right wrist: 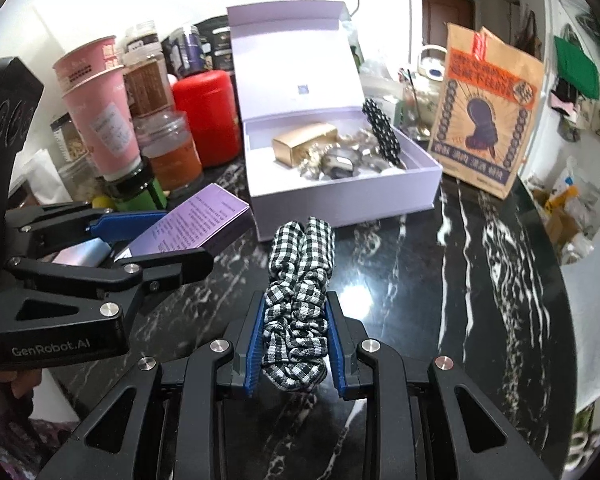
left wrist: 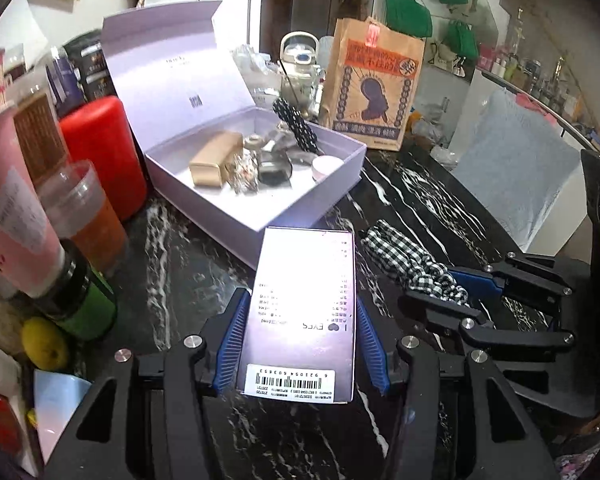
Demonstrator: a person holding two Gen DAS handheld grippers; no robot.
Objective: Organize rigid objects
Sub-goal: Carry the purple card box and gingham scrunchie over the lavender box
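Barcode [left wrist: 290,382] (left wrist view only)

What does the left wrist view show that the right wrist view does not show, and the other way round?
Only the left wrist view shows the barcode label on the purple carton that the left gripper grips, and a light blue cloth at the right.

Only the right wrist view shows the carton's printed purple side and a glare spot on the dark marble table.

Both show the open lilac box, the brown paper bag, and the checked scrunchie gripped by the right gripper.
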